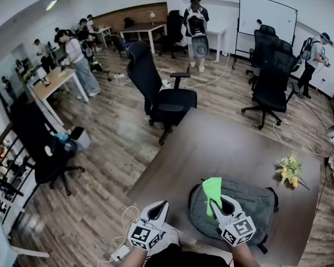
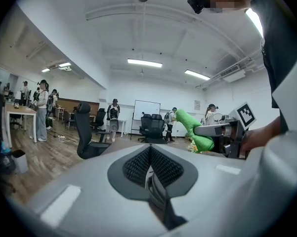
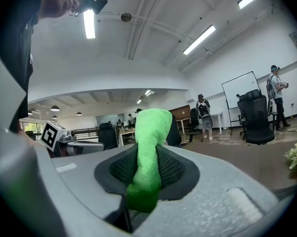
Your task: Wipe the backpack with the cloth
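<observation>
No text, label, brand or number can be read anywhere

Cloth (image 1: 212, 189) is neon green, backpack (image 1: 255, 204) dark charcoal grey, table (image 1: 211, 143) plain brown. Left gripper (image 1: 158, 207) and right gripper (image 1: 221, 202) are off-white with black-and-white square markers. Flowers (image 1: 289, 170) are yellow with green leaves, floor's (image 1: 111, 138) a brown wood-plank pattern.

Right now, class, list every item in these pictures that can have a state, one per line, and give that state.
left gripper: shut, empty.
right gripper: shut on the cloth.
cloth: bunched, standing up from the jaws.
backpack: lying flat on the table.
flower bunch: lying on the table.
</observation>
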{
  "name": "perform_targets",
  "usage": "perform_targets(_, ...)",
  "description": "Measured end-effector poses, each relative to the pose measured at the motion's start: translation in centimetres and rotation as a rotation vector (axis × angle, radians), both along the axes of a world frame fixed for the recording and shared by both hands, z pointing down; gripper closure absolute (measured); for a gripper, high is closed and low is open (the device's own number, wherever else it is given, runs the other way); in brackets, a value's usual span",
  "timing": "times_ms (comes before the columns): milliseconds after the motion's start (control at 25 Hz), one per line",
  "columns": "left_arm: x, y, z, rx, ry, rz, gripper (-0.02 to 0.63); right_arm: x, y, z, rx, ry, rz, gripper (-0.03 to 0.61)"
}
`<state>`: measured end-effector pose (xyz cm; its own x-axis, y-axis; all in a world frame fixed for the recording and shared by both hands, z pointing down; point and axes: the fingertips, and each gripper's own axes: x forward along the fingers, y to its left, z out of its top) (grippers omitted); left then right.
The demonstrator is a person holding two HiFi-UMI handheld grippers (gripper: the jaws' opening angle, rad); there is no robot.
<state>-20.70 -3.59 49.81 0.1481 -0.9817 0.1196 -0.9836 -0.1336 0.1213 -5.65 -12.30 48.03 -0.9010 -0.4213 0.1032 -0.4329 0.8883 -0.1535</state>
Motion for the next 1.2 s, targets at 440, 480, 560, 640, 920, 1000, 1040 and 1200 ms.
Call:
perform_targets(440, -1.8, -4.7, 0.4, 0.005, 0.0, 0.18, 0.595, -0.9, -1.8, 1.1, -0.013, 0.025, 0.172, 0.479)
perform_targets(480, -1.8, -4.9, 0.8, 0.006, 0.001, 0.199, 0.595, -0.8, -1.8, 1.3, -0.016, 0.029, 0.188, 0.479)
perform_targets(560, -1.7, -5.5, 1.3, 0.015, -0.001, 0.239, 0.594, -0.6, -1.8, 1.6, -0.017, 0.035, 0.222, 0.479)
perform_targets(640, -1.5, -6.1, 1.2, 0.015, -0.001, 0.266, 0.595, -0.3, -2.0, 1.8, -0.017, 0.045, 0.256, 0.479)
perform_targets(920, -0.1, -8.0, 2.6, -0.014, -0.006, 0.332, 0.594, 2.0, -3.1, 4.5, -0.062, 0.106, 0.408, 0.479)
perform_targets(1000, 0.4, -8.6, 3.3, -0.033, -0.006, 0.333, 0.595, 2.9, -3.6, 5.3, -0.097, 0.101, 0.444, 0.479)
perform_targets(1040, 0.6, -9.0, 3.7, -0.039, -0.005, 0.331, 0.595, 3.3, -4.0, 5.5, -0.112, 0.092, 0.455, 0.479)
perform_targets(1200, 1.8, -10.4, 4.4, -0.058, 0.003, 0.327, 0.595, 4.5, -5.1, 6.7, -0.166, 0.084, 0.467, 0.479)
